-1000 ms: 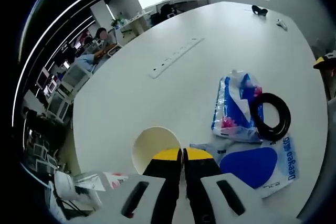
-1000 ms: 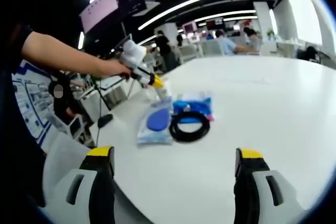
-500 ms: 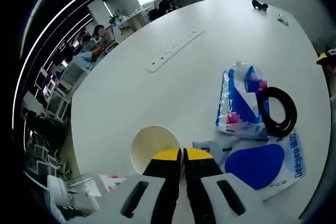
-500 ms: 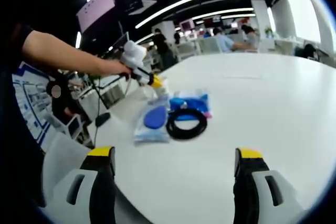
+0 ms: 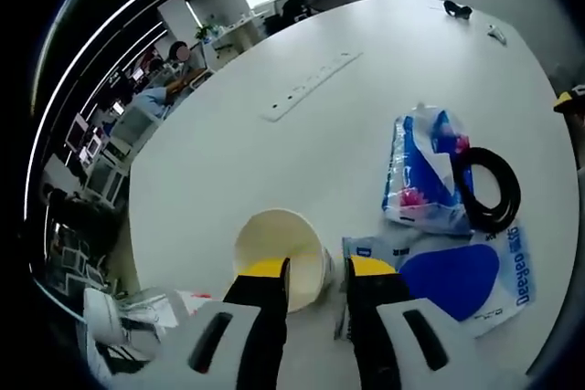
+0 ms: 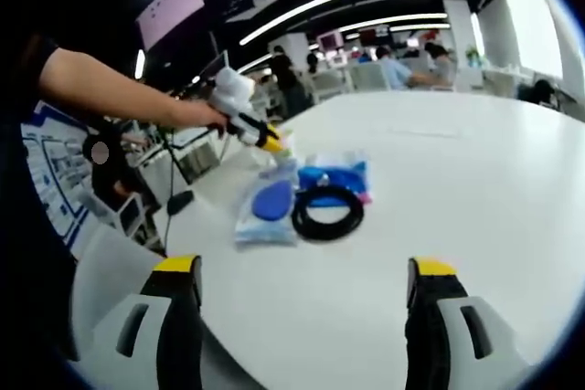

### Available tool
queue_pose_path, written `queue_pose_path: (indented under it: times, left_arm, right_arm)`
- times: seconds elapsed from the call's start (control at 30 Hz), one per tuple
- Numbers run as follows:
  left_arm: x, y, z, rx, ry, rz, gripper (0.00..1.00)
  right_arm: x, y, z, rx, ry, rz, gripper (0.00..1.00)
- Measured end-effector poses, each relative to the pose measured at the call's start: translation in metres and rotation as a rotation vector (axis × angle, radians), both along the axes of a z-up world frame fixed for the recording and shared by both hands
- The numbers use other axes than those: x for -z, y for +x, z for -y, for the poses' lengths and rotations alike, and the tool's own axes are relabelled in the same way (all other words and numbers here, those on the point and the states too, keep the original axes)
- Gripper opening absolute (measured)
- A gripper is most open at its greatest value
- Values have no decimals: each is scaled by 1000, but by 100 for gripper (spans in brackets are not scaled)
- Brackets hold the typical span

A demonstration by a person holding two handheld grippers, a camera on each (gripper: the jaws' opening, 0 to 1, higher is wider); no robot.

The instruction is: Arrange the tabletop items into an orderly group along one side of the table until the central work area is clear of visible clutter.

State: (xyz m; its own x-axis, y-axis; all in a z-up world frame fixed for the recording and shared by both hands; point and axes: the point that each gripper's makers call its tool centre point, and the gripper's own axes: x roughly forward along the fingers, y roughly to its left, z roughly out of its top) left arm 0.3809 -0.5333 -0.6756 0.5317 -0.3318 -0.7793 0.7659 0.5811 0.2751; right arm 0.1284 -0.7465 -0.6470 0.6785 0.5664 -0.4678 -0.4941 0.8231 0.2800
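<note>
Left gripper [image 5: 315, 271] jaws parted since earlier, one yellow tip inside round paper cup [image 5: 279, 244], glossy plastic packets [image 5: 430, 175] at 3 o'clock, right gripper [image 6: 302, 271] spread wide.

On the clear bag [image 5: 475, 276] with the blue oval, blue lettering reading roughly "Daeyang" is seen along its edge, though the last letters cannot be made out. Printing on the blue-and-white pack [image 5: 422, 173] is too small to be read.

Table [image 5: 274, 162]: smooth, matt white top.
Cup [image 5: 274, 244]: matt cream paper.
Packets [image 5: 425, 175] beside the cup: glossy plastic film.
Cable coil [image 6: 327, 211]: black, rubbery sheen.
</note>
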Motion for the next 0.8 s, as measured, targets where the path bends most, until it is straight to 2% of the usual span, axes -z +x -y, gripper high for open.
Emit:
queue_pose_path:
  times: [0.27,0.5,0.8]
  left_arm:
    - [-2,-10,-1,-6,-14,17,29]
    - [-17,-10,2,-18,-62,56,33]
    - [-28,-16,5,-15,-75,82,32]
  right_arm:
    - [-3,1,-5,-22,2,9,90]
    - [-7,3,-10,-48,-1,23,90]
    - [-15,8,-17,-82,-2,48,90]
